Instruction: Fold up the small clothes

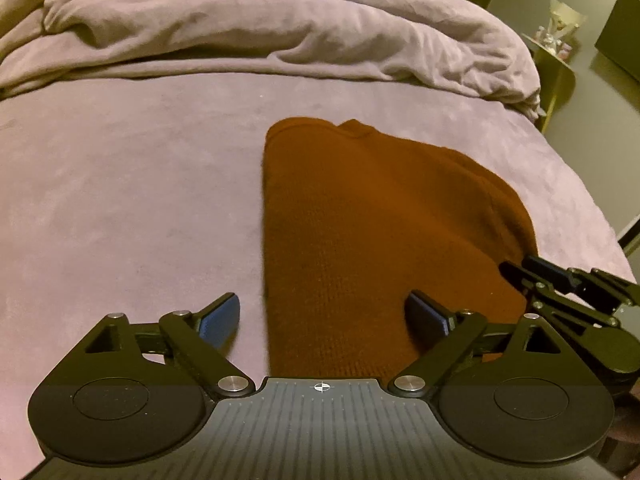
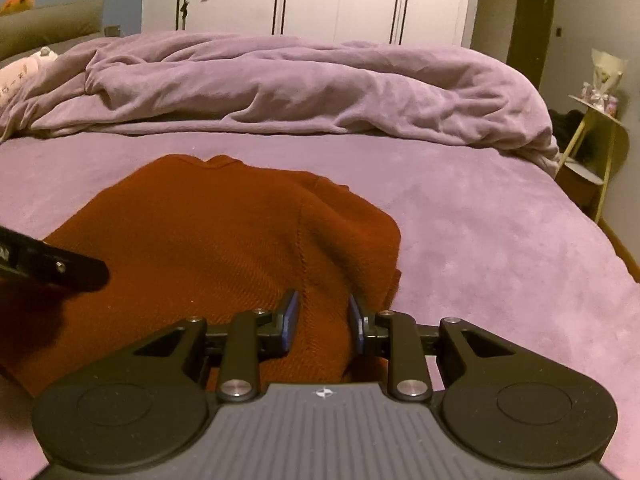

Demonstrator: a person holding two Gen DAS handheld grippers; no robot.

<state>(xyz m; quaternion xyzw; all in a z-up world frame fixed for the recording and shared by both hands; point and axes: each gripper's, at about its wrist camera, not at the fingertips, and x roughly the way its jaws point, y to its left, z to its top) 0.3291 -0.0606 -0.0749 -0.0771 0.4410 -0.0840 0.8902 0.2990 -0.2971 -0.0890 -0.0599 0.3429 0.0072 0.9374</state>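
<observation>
purple bed — rust sweater, folded

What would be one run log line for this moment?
garment: rust sweater flat on bed | left claw: open | right claw: open, straddling sweater edge

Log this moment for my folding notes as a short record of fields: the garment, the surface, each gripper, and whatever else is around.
garment: rust-orange knit garment, lying on the bed with its left edge straight
surface: purple bed sheet
bedding: rumpled purple duvet beyond the garment
left gripper: open wide, straddling the garment's near left edge
right gripper: narrowly open, a ridge of knit between its fingers, pads not clearly pressing
background: white wardrobe; small side table beside the bed
</observation>
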